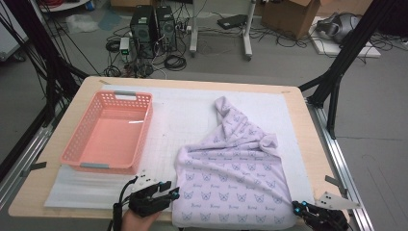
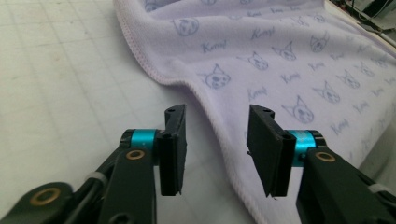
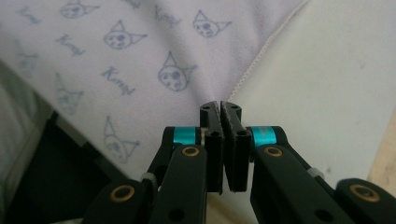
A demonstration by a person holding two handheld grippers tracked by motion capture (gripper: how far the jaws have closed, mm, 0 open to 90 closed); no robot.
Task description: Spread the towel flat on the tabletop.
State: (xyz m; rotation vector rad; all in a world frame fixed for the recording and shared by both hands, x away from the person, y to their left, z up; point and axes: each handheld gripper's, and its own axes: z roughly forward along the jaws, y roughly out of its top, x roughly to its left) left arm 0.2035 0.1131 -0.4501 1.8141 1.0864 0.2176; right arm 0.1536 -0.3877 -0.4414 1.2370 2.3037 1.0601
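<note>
A pale lilac towel (image 1: 231, 178) printed with small blue cat faces lies crumpled on the white mat, its far corner bunched up toward the back. My left gripper (image 1: 171, 189) sits at the towel's near left corner. In the left gripper view it (image 2: 217, 116) stands open, and the towel's hemmed edge (image 2: 219, 135) runs on the mat between and beyond the jaws, not pinched. My right gripper (image 1: 299, 208) is at the near right corner. Seen in the right gripper view, it (image 3: 221, 108) is shut, pads together, just short of the towel's stitched edge (image 3: 254, 65).
A pink plastic basket (image 1: 144, 130) stands empty on the left of the white gridded mat (image 1: 187, 115). The wooden table's (image 1: 33, 192) near edge is close behind both grippers. Black frame posts, computers and cables stand on the floor beyond.
</note>
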